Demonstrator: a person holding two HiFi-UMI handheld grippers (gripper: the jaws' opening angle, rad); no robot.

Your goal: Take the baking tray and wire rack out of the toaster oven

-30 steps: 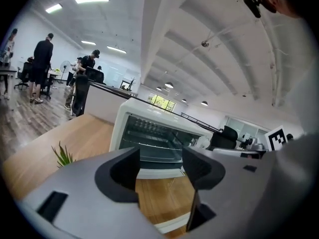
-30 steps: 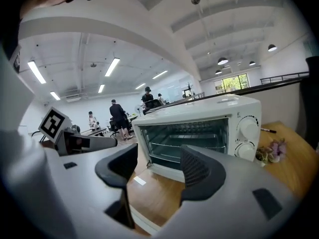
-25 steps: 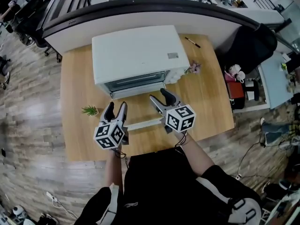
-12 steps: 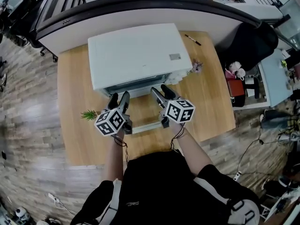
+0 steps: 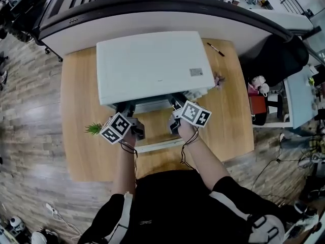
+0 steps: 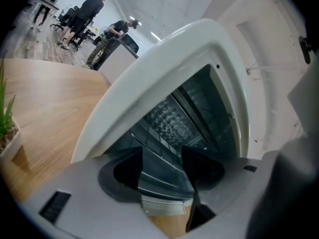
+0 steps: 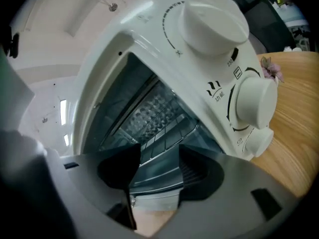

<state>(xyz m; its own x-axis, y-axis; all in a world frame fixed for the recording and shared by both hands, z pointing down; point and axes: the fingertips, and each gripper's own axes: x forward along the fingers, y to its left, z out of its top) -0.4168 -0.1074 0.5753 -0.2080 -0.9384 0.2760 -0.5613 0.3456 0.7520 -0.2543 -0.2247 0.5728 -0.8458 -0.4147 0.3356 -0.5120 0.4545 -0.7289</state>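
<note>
Presently left gripper [image 6: 162, 156] fingers gape wide, empty; right gripper [image 7: 158, 158] fingers just narrowed, empty.

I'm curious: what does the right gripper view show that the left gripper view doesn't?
Only the right gripper view shows the white control knobs and a small pinkish flower. Only the left gripper view shows a potted plant and people standing in the background. Both show the wooden table and look into the open toaster oven, where the wire rack sits inside.
</note>
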